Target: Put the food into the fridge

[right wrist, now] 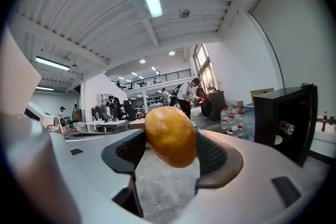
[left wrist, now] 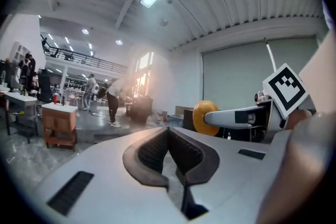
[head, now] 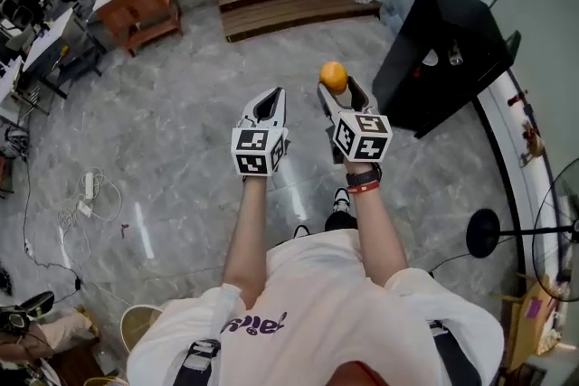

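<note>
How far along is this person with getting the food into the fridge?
Done: the orange food is picked up, pinched in the right claw, held in the air. The left claw is shut and empty. Still to do: carry it to the black cabinet ahead on the right, probably the fridge, and put it inside.

In the lower middle of the head view, the person is wearing a white T-shirt with purple lettering, dark shoulder straps and a black-and-red wristband. The grey left gripper and right gripper are carrying black-and-white marker cubes.
</note>
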`<state>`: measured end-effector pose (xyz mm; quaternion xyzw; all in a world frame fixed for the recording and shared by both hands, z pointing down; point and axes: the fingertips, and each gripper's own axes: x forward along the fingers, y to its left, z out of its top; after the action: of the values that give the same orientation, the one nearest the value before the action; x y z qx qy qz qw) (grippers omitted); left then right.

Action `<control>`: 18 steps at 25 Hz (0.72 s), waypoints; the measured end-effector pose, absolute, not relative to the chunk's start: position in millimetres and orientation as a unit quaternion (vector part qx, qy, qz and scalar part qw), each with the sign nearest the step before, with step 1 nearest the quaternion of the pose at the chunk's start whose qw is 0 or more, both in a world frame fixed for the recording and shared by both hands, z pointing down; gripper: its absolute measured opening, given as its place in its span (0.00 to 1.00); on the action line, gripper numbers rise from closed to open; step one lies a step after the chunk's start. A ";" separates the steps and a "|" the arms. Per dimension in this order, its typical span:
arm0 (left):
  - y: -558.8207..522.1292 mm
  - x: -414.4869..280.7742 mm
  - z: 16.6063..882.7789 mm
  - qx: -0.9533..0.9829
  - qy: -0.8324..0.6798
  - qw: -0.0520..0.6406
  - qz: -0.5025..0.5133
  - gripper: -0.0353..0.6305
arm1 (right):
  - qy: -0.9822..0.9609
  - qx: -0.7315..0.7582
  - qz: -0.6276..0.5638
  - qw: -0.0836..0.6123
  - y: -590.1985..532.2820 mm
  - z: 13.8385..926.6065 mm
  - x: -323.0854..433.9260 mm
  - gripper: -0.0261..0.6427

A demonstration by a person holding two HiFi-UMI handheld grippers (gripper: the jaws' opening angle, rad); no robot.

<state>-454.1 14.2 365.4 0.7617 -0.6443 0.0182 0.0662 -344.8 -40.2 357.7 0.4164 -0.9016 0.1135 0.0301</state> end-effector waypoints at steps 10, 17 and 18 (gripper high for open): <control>-33.2 -252.8 377.7 0.858 -0.508 0.073 0.021 0.08 | -0.837 0.532 0.131 0.009 -51.4 374.6 -153.9 0.50; -62.2 -80.2 387.2 0.915 -0.397 0.075 0.026 0.08 | -0.766 0.627 0.142 -0.015 -55.1 382.2 18.4 0.50; -61.1 -51.2 386.9 0.921 -0.381 0.073 0.029 0.08 | -0.754 0.640 0.145 -0.020 -51.7 381.7 48.2 0.50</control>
<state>-51.2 -61.1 386.9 0.9214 -0.3805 0.0291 0.0733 48.2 -51.7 381.7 0.6404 -0.7540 0.1449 -0.0203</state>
